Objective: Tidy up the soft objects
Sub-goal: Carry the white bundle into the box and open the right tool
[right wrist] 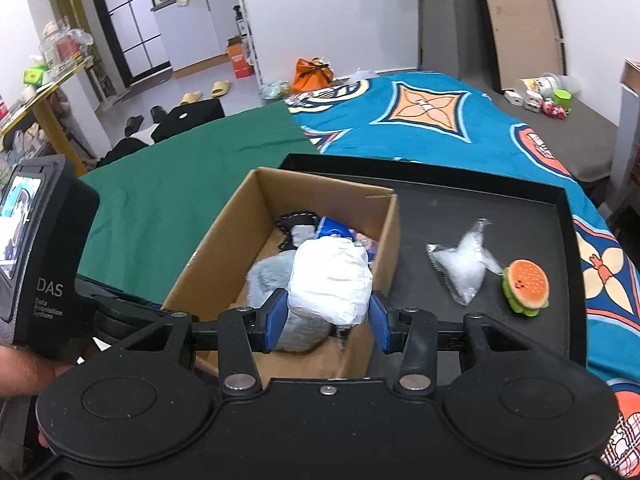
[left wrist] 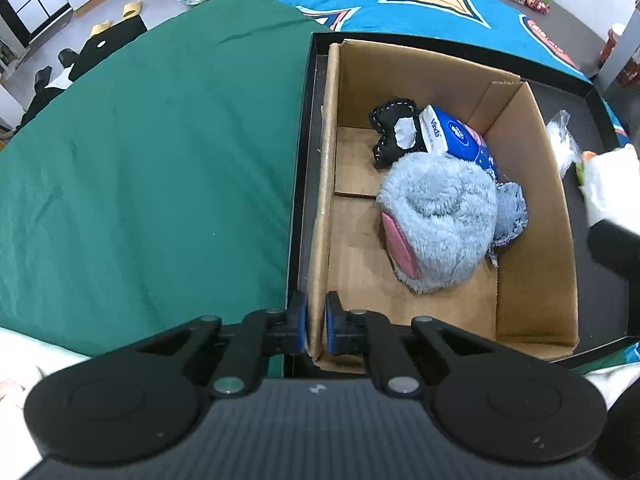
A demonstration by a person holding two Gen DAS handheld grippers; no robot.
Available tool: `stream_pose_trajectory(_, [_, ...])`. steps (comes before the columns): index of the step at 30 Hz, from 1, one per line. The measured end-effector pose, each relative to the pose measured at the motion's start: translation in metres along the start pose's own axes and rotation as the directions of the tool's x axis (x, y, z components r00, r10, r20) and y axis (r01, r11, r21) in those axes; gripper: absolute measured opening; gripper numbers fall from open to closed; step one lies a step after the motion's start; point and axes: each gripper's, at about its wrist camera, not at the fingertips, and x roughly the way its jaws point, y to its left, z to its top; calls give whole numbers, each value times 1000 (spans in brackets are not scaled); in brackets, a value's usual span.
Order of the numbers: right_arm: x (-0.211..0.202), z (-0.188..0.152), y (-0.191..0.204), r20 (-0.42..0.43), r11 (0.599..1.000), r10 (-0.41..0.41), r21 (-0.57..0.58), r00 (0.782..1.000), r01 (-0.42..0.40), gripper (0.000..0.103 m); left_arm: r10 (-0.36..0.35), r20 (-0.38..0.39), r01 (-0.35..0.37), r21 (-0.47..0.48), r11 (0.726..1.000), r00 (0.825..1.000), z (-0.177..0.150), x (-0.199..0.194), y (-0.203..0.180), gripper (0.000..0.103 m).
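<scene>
Clamping box (left wrist: 440, 312) wall with left gripper (left wrist: 316, 326), carrying white wad (right wrist: 330, 280) pinched in right gripper (right wrist: 329, 318) above box opening, risking wad snagging pads or landing outside on tray (right wrist: 520, 208) if released off-centre.

A lived-in home, likely a bedroom or studio flat. A bed carries a plain green sheet (right wrist: 192, 168) and a teal patterned blanket (right wrist: 440, 128). On the pale tiled floor far left lie yellow slippers (right wrist: 208, 92) and black shoes (right wrist: 144, 120). White cupboards (right wrist: 188, 28) with kitchen jars stand beyond.
</scene>
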Motion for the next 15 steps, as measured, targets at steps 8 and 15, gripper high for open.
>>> stream_pose_trajectory(8, [1, -1, 7, -27, 1000, 4, 11, 1000, -3, 67, -26, 4, 26, -5, 1000, 1000, 0, 0, 3, 9])
stream_pose_trajectory(15, [-4, -4, -10, -22, 998, -58, 28, 998, 59, 68, -25, 14, 25, -12, 1000, 1000, -1, -3, 3, 9])
